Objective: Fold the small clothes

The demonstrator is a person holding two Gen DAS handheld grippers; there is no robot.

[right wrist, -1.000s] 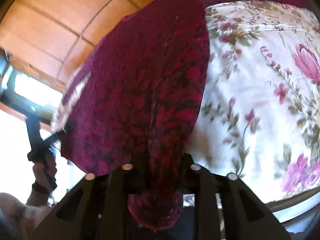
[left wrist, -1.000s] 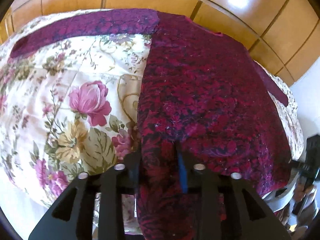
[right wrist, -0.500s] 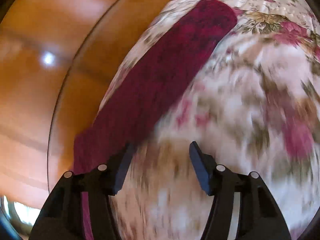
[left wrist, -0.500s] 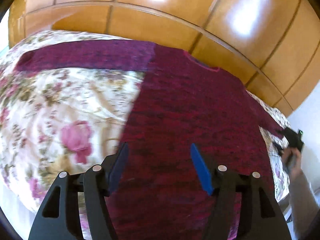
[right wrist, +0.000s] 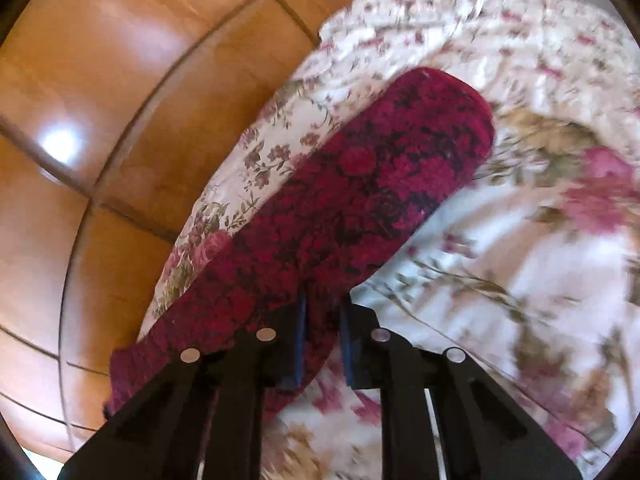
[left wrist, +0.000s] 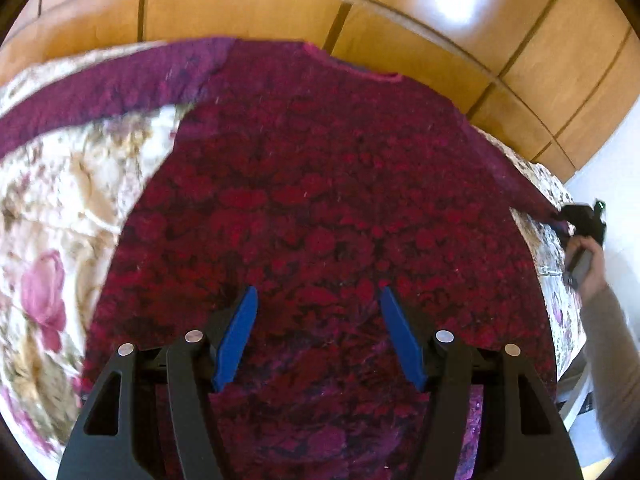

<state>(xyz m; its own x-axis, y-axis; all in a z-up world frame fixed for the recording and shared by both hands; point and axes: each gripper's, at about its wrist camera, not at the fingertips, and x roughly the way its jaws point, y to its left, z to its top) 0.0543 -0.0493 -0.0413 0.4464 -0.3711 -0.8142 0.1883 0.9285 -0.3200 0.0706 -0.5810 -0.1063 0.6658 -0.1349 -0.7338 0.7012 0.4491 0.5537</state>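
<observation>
A dark red patterned sweater (left wrist: 320,200) lies flat on a floral bedspread (left wrist: 72,208), neck toward the wooden wall, one sleeve (left wrist: 100,88) stretched out to the left. My left gripper (left wrist: 316,300) is open and empty, hovering over the sweater's lower body. In the right wrist view my right gripper (right wrist: 323,312) is shut on the edge of the other sleeve (right wrist: 360,200), which lies across the bedspread (right wrist: 520,280). The right gripper also shows in the left wrist view (left wrist: 580,224), at the far right edge of the bed.
A glossy wooden panelled wall (left wrist: 320,4) stands right behind the bed. It also shows in the right wrist view (right wrist: 100,100). The bed's right edge meets a white wall (left wrist: 616,160).
Both grippers let go of the sweater's hem and opened. The left one rose over the body. The right one swung out to the sleeve and has now shut on it.
</observation>
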